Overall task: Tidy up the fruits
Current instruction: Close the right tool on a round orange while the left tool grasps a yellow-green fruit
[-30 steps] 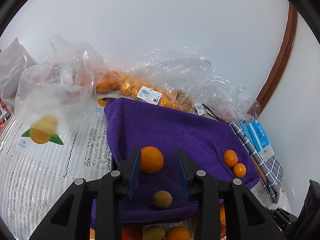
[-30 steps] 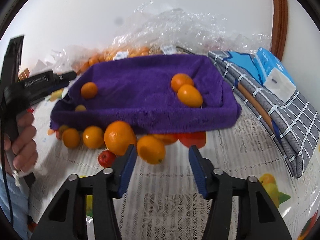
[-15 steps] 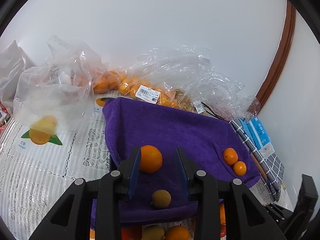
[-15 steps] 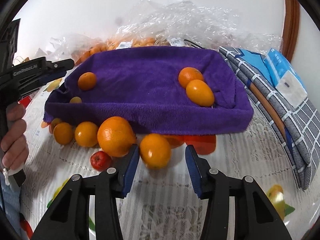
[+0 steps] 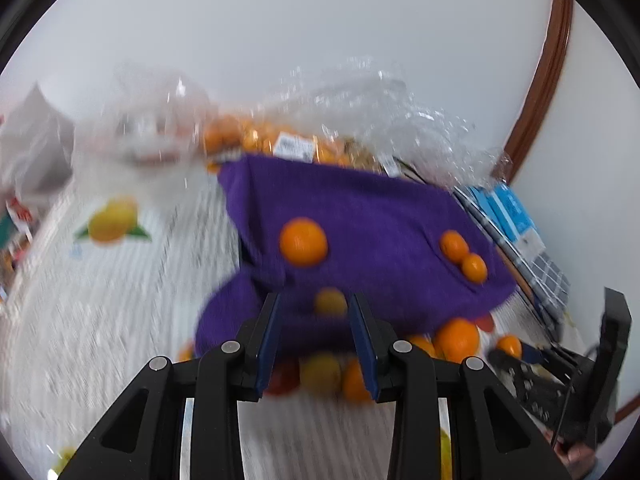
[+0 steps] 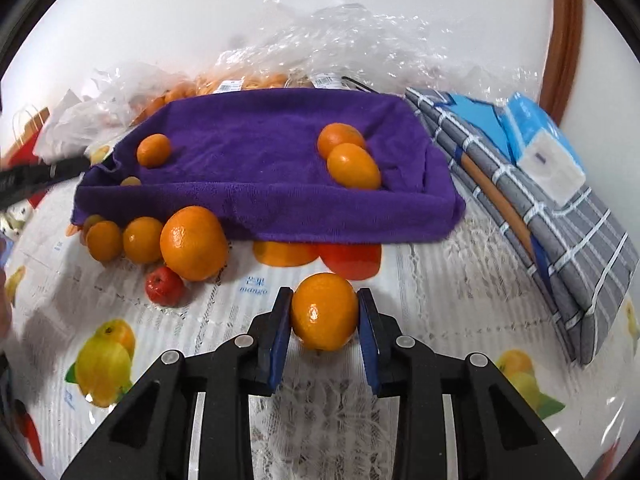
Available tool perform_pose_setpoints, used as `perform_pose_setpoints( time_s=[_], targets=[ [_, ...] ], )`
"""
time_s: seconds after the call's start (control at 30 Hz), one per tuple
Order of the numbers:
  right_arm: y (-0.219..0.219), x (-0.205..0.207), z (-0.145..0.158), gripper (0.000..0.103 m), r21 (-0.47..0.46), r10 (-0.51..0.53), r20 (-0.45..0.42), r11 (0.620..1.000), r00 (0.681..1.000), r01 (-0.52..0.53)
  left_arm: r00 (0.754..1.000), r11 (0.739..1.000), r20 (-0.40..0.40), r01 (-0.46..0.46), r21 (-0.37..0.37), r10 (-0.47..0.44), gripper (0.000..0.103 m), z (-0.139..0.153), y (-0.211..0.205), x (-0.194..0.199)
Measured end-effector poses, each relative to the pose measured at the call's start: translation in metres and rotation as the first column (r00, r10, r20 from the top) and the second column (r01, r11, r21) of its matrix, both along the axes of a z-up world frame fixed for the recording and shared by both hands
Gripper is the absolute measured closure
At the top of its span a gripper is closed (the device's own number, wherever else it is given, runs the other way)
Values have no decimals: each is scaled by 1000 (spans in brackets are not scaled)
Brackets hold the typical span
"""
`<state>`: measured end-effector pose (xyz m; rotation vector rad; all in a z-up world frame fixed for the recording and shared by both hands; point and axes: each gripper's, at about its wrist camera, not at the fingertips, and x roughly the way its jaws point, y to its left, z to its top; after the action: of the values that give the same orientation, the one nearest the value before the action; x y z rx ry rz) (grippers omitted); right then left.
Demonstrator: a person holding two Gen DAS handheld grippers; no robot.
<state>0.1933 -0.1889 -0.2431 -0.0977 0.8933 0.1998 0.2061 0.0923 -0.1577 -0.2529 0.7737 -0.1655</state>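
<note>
My right gripper (image 6: pixel 324 298) is closing on an orange (image 6: pixel 324 312); both blue pads touch its sides, just above the tablecloth in front of the purple towel (image 6: pixel 260 160). On the towel lie two oranges (image 6: pixel 352 164) at the right, one orange (image 6: pixel 153 150) at the left and a small yellowish fruit (image 6: pixel 130 181). My left gripper (image 5: pixel 314 304) hovers before the towel (image 5: pixel 360 208), jaws apart with nothing between them. The left wrist view is blurred.
Loose fruit lies along the towel's front edge: a big orange (image 6: pixel 194 242), smaller oranges (image 6: pixel 142 240), a small red fruit (image 6: pixel 165 286). Clear plastic bags (image 6: pixel 320 40) of oranges stand behind. A folded checked cloth (image 6: pixel 560 216) with blue packs lies right.
The right jaws have closed onto the orange that lay by the towel's front edge. The left gripper has pulled back from the towel, so the towel and its fruit sit farther off.
</note>
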Motion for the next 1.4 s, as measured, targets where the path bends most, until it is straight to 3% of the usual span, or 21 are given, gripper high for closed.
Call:
perform_pose_setpoints(
  time_s=[0.07, 0.3, 0.47, 0.67, 1.1, 1.4],
  targets=[
    [-2, -3, 2, 72, 13, -3, 19, 1000, 1000, 2, 999, 999, -24, 21, -47, -22, 70, -8, 2, -6],
    [-12, -4, 3, 71, 65, -20, 19, 998, 1000, 19, 997, 994, -66, 38, -102, -45, 73, -23, -2, -4],
    [-14, -3, 3, 71, 81, -30, 21, 996, 999, 29, 996, 998, -80, 34, -52, -38, 82, -29, -12, -3],
    [-16, -3, 3, 72, 95, -38, 18, 995, 999, 36, 999, 1000, -38, -1, 28, 2, 82, -22, -13, -10],
    [-15, -2, 1, 71, 107, -44, 7, 993, 999, 43, 996, 985, -95, 15, 171, 1, 78, -35, -26, -13],
    [-15, -6, 5, 72, 110, -38, 35, 993, 999, 34, 999, 987, -31, 23, 158, -18, 78, -27, -29, -20]
  ],
)
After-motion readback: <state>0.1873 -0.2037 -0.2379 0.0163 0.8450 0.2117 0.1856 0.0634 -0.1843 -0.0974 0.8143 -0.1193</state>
